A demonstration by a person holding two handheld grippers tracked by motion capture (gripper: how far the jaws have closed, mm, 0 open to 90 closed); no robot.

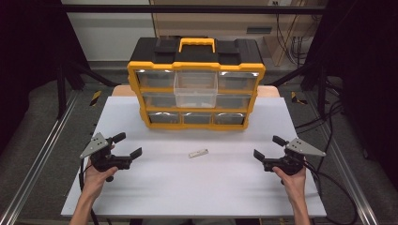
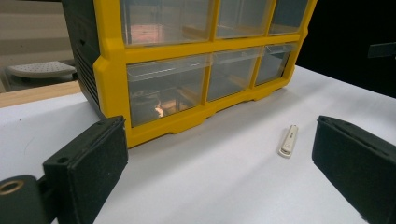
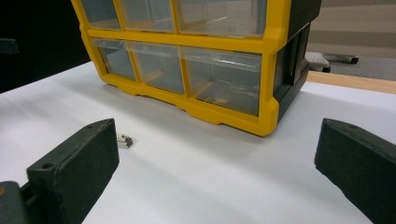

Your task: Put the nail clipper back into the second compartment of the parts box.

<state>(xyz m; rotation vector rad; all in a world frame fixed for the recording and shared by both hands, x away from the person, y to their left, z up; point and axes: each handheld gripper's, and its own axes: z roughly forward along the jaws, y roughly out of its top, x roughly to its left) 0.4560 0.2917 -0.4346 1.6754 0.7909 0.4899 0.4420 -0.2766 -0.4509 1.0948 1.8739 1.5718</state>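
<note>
The stick [image 1: 198, 153] is lying on the bench [image 1: 197, 187] between both spread, empty claws, long axis running left-right; the left claw [image 1: 127, 146] is sitting slightly nearer than the right claw [image 1: 269, 147].

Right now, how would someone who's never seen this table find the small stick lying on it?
Start at the yellow and black drawer cabinet at the back of the white table. In front of it, on the bare surface, lies the stick. It is small, flat and cream-coloured, the one loose item there.
</note>
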